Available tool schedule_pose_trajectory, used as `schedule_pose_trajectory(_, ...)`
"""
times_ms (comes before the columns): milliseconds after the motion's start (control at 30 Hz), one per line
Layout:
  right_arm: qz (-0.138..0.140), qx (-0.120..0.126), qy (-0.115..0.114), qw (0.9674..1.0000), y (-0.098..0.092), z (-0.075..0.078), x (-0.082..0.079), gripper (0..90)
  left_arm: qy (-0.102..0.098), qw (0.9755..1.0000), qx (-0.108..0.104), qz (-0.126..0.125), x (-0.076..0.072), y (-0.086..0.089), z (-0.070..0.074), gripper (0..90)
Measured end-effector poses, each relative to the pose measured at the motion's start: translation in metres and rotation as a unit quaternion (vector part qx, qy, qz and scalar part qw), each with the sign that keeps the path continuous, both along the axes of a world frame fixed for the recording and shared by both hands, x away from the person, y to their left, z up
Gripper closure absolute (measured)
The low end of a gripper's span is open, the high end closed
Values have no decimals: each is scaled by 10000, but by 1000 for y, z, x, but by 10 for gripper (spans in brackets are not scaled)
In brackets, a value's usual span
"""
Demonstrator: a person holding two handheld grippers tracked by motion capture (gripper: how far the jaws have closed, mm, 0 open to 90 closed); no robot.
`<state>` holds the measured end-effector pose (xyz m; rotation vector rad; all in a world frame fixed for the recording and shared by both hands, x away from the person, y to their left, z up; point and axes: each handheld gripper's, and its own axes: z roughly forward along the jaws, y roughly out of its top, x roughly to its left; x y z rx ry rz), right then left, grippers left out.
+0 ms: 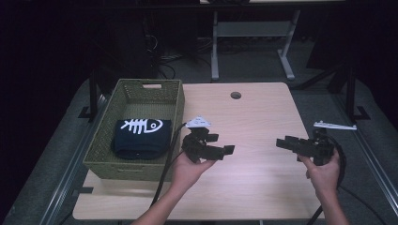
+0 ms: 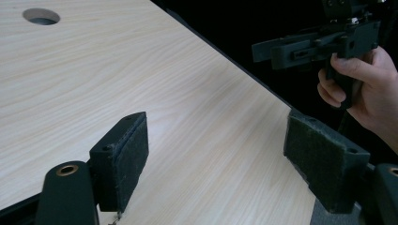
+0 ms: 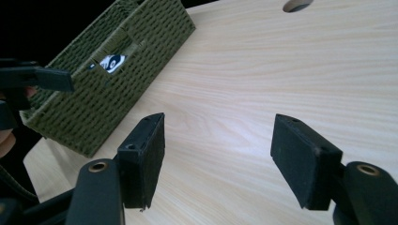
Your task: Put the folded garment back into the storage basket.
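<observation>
- The left gripper (image 1: 224, 151) sits in the person's left hand (image 1: 187, 169) above the near middle of the wooden table (image 1: 263, 187), just right of the basket (image 1: 174, 101); its jaws point toward the right gripper, and a grey three-cornered plate lies on its top
- In the left gripper view (image 2: 213, 159) the two padded jaws stand spread wide apart with bare tabletop (image 2: 141, 70) between them; nothing is pinched
- The right gripper (image 1: 284, 142) is held in the right hand (image 1: 324, 176) over the right part of the table, well apart from the left gripper; its jaws point left, toward the other gripper
- In the right gripper view (image 3: 218, 157) its jaws are likewise spread, with light wood grain (image 3: 281, 70) between the pads; they grip nothing
- The olive-green woven basket stands at the table's left side, its near end close to the front edge; in the right gripper view its woven side wall (image 3: 117, 84) shows with a handle slot
- A folded dark garment (image 1: 141, 138) with a white fish-skeleton print lies inside the basket, toward its near end; neither gripper touches it; a scrap of the white print (image 3: 112, 62) is visible through the handle slot
- A round hole (image 1: 235, 95) is cut in the tabletop near the far edge, beyond both grippers
- A black cable (image 1: 166, 164) trails from the left gripper along the basket's right wall and down to the near edge of the table
</observation>
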<state>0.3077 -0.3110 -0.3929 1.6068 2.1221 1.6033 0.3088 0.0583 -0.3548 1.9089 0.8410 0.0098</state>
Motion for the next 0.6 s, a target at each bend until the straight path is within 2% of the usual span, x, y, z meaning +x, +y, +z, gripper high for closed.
schedule_pose_trajectory(33, -41, -45, 16, 10000, -3, -3, -4, 350, 14, 10000, 55, -49, -2, -6, -3, 218)
schedule_pose_trajectory(267, -141, -110, 49, 9998, -15, -14, -15, 345, -16, 9998, 190, -85, -10, -16, -18, 206)
schedule_pose_trajectory(333, -220, -226, 1, 9995, -19, -20, -20, 345, -36, 9997, 225, -104, -13, -19, -23, 207)
schedule_pose_trajectory(467, -307, -125, 37, 9994, -28, -32, -30, 334, 34, 9997, 189, -120, -17, -22, -32, 207)
schedule_pose_trajectory(533, -334, -84, 65, 9994, -30, -36, -36, 310, 1, 9996, 257, -142, -20, -25, -37, 207)
schedule_pose_trajectory(600, -347, -89, -86, 9993, -30, -39, -46, 309, -3, 9995, 226, -212, -25, -27, -42, 207)
